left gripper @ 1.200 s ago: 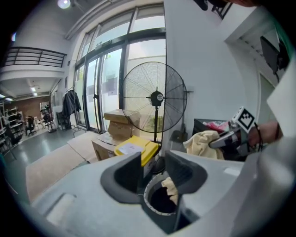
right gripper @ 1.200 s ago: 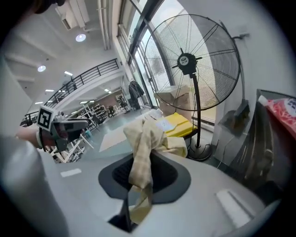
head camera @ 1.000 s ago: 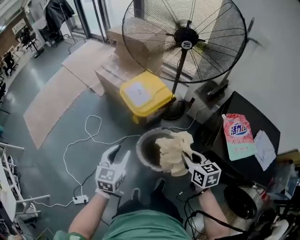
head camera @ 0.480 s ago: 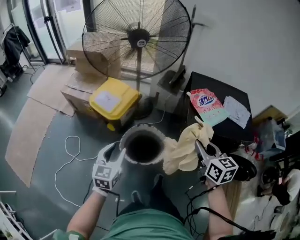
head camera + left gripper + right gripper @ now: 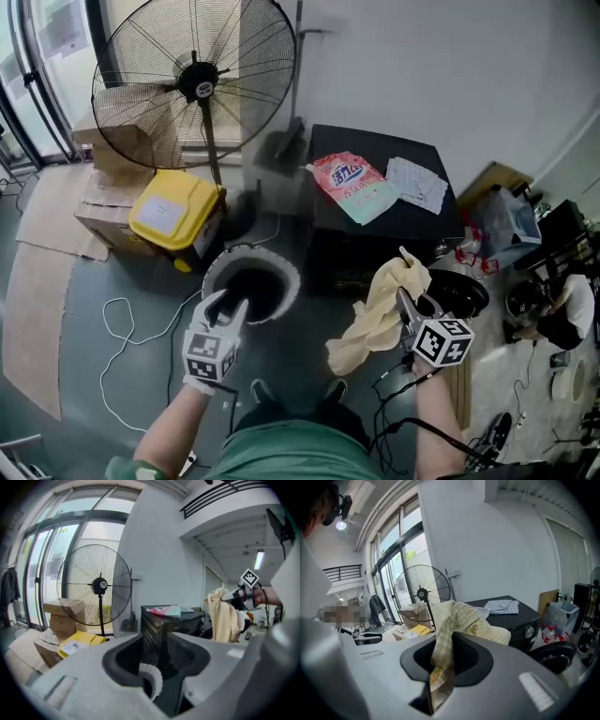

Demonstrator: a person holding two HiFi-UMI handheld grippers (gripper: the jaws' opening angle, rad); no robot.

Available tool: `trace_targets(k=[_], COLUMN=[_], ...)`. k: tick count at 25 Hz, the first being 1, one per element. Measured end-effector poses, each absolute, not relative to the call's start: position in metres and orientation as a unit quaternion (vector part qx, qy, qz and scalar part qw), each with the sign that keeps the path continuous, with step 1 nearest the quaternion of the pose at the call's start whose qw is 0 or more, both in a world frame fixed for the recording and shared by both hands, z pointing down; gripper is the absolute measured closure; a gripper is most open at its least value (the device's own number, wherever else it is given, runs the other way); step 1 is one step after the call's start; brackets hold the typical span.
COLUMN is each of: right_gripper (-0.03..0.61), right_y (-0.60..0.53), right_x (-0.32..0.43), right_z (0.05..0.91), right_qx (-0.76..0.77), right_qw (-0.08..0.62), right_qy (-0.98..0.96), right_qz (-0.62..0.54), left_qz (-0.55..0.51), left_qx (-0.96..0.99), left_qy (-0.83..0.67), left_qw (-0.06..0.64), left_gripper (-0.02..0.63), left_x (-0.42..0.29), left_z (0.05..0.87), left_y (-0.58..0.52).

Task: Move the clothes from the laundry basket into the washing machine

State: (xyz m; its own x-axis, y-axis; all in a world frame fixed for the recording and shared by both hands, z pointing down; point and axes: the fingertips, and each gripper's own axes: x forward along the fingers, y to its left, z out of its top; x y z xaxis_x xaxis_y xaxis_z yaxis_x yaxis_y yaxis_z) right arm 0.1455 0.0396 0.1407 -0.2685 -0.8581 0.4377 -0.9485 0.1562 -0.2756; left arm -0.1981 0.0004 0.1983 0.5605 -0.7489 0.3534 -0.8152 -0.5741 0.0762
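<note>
Head view: right gripper (image 5: 403, 298) is clamped nearly closed on a pale yellow checked cloth (image 5: 380, 319). The cloth hangs bunched in the air just in front of the black washing machine (image 5: 412, 220). Left gripper (image 5: 231, 306) has its jaws spread wide with nothing between them. It's over the near rim of the white laundry basket (image 5: 283, 274), which sits on the floor beside the machine. A pink detergent pouch (image 5: 353, 186) and a folded grey cloth (image 5: 417, 183) lie on the machine's top. A big floor fan (image 5: 197, 80) and a yellow bin (image 5: 173, 211) stand further out, past the basket.
</note>
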Motion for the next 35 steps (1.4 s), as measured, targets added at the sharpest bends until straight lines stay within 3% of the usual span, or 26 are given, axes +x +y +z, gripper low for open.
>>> trace_targets(k=[16,23,35], right_gripper=[0.528,0.528,0.528], right_y=[0.039,0.013,-0.022], right_x=[0.306,0.330,0.317], right_z=[0.205,0.243,0.295], right_qx=[0.568,0.544,0.578], right_qw=[0.029,0.014,-0.002], right_qy=[-0.774,-0.784,-0.750], right_qz=[0.277,0.298,0.322], left_qz=[0.171,0.175,0.163], left_qx=[0.837,0.827,0.849], left_qy=[-0.504,-0.517,-0.474], left_qw=[0.127,0.134,0.168], left_gripper=[0.453,0.453,0.451], left_x=[-0.043,-0.005,-0.007], left_z=[0.212,0.218,0.262], left_y=[0.048,0.070,0.034])
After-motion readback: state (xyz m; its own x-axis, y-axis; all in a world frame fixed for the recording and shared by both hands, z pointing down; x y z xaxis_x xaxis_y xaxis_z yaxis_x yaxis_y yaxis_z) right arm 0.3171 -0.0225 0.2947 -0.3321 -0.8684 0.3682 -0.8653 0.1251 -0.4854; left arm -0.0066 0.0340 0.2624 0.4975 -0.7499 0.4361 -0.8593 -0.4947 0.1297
